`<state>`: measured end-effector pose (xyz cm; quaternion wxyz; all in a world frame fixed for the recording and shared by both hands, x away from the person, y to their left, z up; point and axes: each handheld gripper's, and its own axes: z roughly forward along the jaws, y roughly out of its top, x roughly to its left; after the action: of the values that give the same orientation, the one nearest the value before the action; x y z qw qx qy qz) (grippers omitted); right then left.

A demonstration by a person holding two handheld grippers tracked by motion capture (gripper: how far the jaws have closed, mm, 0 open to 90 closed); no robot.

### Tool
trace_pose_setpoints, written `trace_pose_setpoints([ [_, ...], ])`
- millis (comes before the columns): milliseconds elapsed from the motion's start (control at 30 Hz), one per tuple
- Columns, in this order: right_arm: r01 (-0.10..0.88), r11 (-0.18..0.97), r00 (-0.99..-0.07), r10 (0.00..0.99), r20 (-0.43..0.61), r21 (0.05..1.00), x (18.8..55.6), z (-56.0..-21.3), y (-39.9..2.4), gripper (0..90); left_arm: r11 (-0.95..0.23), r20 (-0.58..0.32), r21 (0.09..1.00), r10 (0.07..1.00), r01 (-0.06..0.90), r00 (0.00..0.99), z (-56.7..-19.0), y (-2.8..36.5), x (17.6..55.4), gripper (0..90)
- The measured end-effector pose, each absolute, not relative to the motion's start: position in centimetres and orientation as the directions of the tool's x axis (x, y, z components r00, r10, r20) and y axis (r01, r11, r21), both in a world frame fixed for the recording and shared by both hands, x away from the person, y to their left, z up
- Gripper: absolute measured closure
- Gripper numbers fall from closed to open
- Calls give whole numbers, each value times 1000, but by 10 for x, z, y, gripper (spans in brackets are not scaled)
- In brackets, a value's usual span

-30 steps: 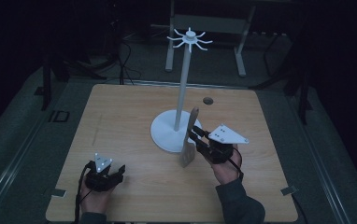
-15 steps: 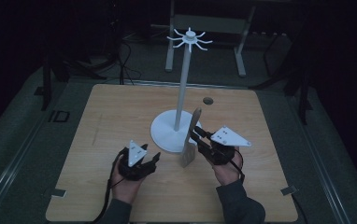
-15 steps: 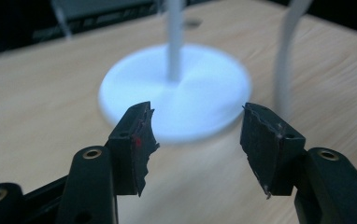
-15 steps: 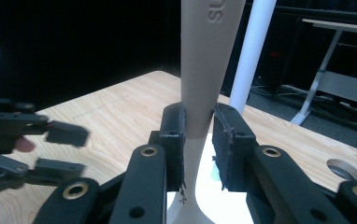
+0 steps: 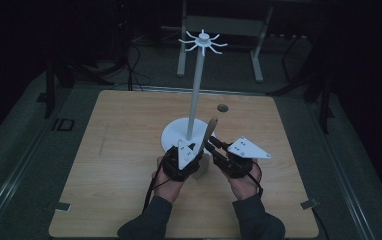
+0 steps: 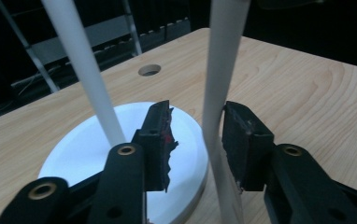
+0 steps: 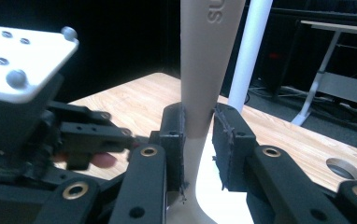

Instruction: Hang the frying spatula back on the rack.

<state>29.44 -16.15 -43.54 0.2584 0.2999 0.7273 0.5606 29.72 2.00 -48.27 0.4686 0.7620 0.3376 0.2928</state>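
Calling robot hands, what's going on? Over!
Right gripper shut on spatula. Left gripper closing around it, not pressing yet. White stand close behind.

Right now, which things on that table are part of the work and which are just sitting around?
In use:
- long beige plastic utensil handle, clamped upright by right gripper
- left gripper, jaws closing around it
- tall white hook stand

Idle:
- round hole in the wooden tabletop

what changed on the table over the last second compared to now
The left gripper moved from the near left of the table rightward and away, up to the beige utensil. Its jaws have just been closing, with the handle between them; one pad touches, a gap remains at the other. The right gripper stayed clamped on the utensil, and the white stand stayed put.
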Motion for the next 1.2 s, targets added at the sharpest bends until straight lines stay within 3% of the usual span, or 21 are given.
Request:
trace_pose_setpoints([
  [267,148,183,-692,721,-30,972,295,-436,-160,740,-357,158,907,782,225,603,-486,10,297,721],
  [333,162,171,-699,715,-10,972,297,-436,-161,732,-353,158,906,792,233,589,-486,10,298,779],
  [433,172,171,-701,713,-1,970,298,-437,-161,704,-354,156,906,787,230,597,-486,10,298,785],
  [567,191,182,-697,717,4,965,303,-443,-159,734,-376,185,903,776,207,604,-485,5,294,788],
  [867,193,182,-681,732,-1,964,304,-443,-157,752,-342,141,908,793,241,593,-484,13,293,640],
  [1200,190,173,-672,741,-1,966,306,-436,-159,753,-296,96,918,811,263,577,-479,40,286,602],
])
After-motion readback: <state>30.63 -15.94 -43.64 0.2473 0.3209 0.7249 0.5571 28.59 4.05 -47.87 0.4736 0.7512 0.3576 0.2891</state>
